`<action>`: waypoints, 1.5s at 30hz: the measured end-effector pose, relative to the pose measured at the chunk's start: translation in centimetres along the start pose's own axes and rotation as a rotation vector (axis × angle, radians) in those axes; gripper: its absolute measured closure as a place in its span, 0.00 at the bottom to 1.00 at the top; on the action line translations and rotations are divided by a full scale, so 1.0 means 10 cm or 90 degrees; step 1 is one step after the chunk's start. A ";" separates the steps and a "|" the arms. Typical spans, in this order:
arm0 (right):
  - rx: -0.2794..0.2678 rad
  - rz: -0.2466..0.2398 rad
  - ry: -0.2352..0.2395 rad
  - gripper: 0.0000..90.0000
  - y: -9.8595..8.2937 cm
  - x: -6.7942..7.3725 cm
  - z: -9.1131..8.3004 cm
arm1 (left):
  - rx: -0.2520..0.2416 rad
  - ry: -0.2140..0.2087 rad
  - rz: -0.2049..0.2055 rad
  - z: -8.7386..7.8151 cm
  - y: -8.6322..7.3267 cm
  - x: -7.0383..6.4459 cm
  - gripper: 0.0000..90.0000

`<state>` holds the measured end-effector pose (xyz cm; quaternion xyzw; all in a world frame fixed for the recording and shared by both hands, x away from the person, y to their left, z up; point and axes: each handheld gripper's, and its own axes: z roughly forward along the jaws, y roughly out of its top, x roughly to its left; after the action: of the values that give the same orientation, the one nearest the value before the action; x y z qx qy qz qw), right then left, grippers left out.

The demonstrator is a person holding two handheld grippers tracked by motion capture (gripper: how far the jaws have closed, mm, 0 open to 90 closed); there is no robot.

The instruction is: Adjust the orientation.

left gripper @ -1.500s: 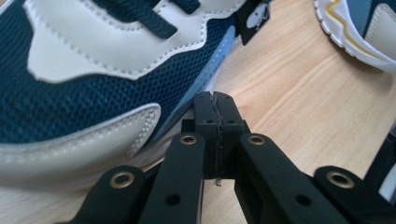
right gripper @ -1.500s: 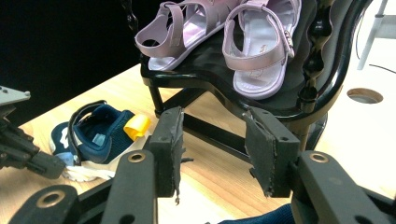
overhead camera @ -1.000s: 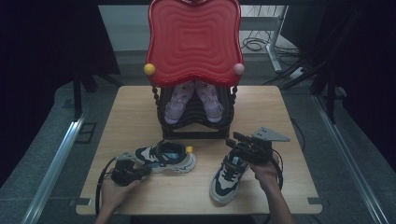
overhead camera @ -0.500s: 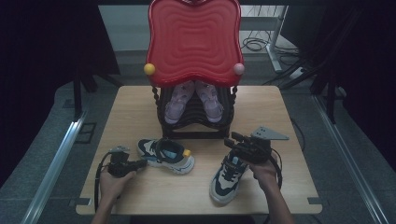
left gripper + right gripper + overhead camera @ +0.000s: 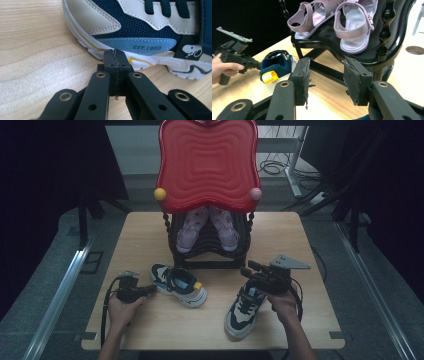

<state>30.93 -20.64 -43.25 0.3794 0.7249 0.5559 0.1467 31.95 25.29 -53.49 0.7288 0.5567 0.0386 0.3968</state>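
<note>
- The rack [image 5: 207,247] stands at the back middle of the table [image 5: 310,320].
- Two sandals [image 5: 186,234] lie on the rack.
- One sneaker [image 5: 180,284] lies before the rack on the left, the other sneaker [image 5: 242,312] on the right.

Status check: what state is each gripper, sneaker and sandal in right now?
Left gripper: shut, tips at the left sneaker's sole.
Right gripper: open, empty.
Left navy-and-cream sneaker: on the wooden table, on its sole.
Right navy-and-cream sneaker: on the table, under the right gripper.
Lilac sandals: paired on the black chair seat.

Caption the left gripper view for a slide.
Left hand-held gripper, jaws shut, tips against the white sole of a navy-and-cream sneaker on the wooden table.
</note>
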 end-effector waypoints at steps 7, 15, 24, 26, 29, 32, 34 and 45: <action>0.003 0.000 0.000 0.63 0.00 -0.01 0.01 | -0.014 0.001 -0.005 0.00 0.01 0.00 1.00; 0.006 -0.005 -0.006 0.63 -0.01 0.01 0.01 | -0.089 0.005 0.015 -0.37 0.06 -0.09 0.79; 0.057 -0.049 0.042 0.92 -0.03 0.14 0.15 | -0.115 -0.015 0.088 -0.68 0.10 -0.37 0.57; 0.069 -0.057 0.058 0.98 -0.04 0.17 0.19 | -0.117 -0.017 0.095 -0.72 0.10 -0.41 0.55; 0.087 -0.065 0.076 1.00 -0.06 0.23 0.28 | -0.113 -0.021 0.107 -0.78 0.06 -0.47 0.53; 0.105 -0.076 0.082 1.00 -0.08 0.29 0.39 | -0.105 -0.028 0.118 -0.81 0.02 -0.51 0.52; 0.111 -0.079 0.086 1.00 -0.08 0.33 0.44 | -0.099 -0.034 0.122 -0.83 -0.01 -0.51 0.51; 0.126 -0.085 0.100 1.00 -0.04 0.48 0.72 | -0.085 -0.049 0.130 -0.87 -0.05 -0.56 0.49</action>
<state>32.16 -12.28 -45.03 0.2982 0.8091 0.4986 0.0883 25.14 25.24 -45.73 0.7546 0.4597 0.0879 0.4599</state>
